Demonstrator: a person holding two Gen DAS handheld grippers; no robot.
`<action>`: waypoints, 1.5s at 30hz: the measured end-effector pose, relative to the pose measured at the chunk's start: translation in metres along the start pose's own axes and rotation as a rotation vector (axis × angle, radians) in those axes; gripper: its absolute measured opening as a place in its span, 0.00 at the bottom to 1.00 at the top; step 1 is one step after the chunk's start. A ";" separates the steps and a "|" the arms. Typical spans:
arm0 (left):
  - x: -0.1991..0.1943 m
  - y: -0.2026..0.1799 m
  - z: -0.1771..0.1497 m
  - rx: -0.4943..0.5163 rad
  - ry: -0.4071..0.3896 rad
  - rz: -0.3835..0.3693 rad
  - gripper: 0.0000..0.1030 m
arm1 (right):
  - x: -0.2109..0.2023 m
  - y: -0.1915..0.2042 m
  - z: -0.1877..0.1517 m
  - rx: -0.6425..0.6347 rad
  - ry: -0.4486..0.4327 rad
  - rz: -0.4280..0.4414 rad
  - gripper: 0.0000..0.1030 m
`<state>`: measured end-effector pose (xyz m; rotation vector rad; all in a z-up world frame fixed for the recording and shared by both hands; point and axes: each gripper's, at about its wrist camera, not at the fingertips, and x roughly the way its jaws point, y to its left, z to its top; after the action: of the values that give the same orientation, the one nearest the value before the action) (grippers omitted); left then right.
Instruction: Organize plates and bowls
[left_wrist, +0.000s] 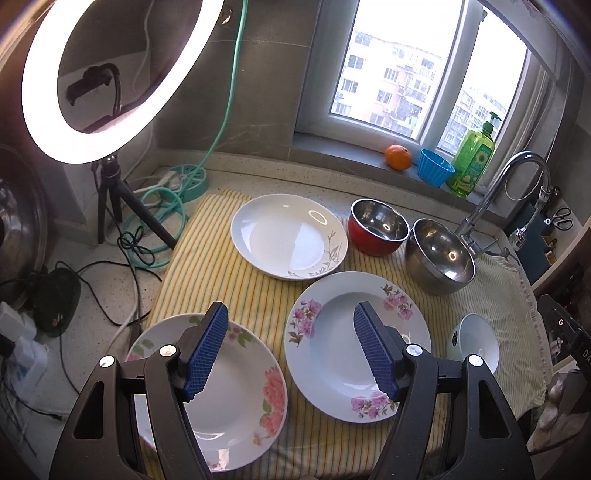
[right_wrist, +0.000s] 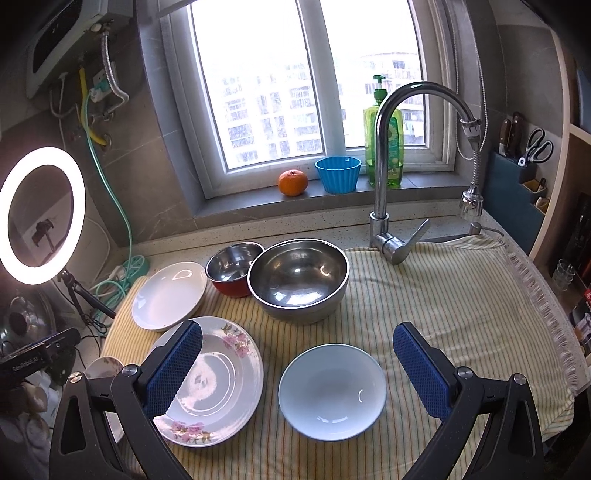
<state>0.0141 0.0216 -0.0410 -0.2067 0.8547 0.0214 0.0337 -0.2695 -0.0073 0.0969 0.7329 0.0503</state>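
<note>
The left gripper (left_wrist: 291, 350) hung with fingers (left_wrist: 207, 354) spread, empty, above two floral plates (left_wrist: 354, 347). The right gripper (right_wrist: 295, 369) gaped likewise over a white bowl (right_wrist: 332, 391). Beyond, on the striped cloth (right_wrist: 461, 295), sat a plain plate (right_wrist: 170, 295) and two steel bowls (right_wrist: 299, 277).

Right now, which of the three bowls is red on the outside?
The smaller steel-lined bowl, beside the plain white plate; the large bowl is all steel, the third white.
</note>
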 end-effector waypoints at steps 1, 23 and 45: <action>0.003 0.000 0.000 0.001 0.009 -0.005 0.67 | 0.003 0.002 -0.001 -0.012 0.011 0.000 0.99; 0.088 0.014 0.018 0.070 0.279 -0.203 0.32 | 0.057 0.025 -0.076 0.160 0.355 0.158 0.39; 0.144 0.019 0.024 0.047 0.438 -0.250 0.21 | 0.099 0.019 -0.097 0.306 0.478 0.200 0.20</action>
<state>0.1253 0.0354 -0.1371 -0.2780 1.2584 -0.2869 0.0414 -0.2360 -0.1428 0.4617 1.2041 0.1555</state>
